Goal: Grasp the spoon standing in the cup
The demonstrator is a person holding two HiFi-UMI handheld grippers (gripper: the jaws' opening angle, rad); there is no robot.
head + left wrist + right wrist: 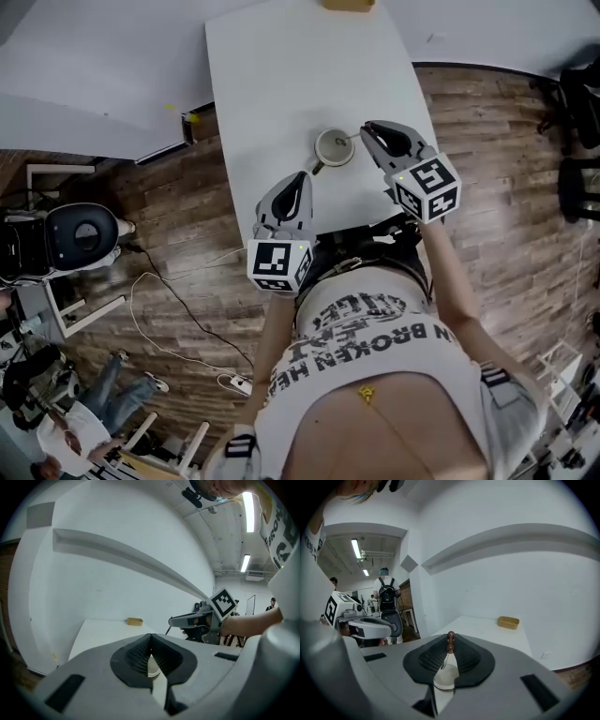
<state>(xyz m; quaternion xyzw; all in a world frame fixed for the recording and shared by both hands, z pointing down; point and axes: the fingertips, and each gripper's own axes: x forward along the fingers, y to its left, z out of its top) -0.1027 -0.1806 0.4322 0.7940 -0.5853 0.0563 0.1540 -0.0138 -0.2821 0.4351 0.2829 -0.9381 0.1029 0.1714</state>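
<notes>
A white cup (pixel 333 148) stands on the white table (pixel 281 75) between my two grippers. My right gripper (pixel 367 134) is at the cup's right side, shut on the brown top of the spoon (pixel 450 642). The spoon's metal shaft hangs down over the cup (pixel 444 680); I cannot tell whether its lower end is clear of the rim. In the left gripper view the spoon (pixel 167 630) dangles as a thin dark stick from the right gripper's tips. My left gripper (pixel 300 178) sits just short of the cup, its pads meeting at the tip with nothing held; the cup (pixel 152 667) shows behind them.
A small yellow-brown box (pixel 349 5) lies at the table's far end. A white wall runs behind the table. On the wooden floor to the left are a round black-and-white machine (pixel 84 234) and loose cables (pixel 178 309). People stand in the background.
</notes>
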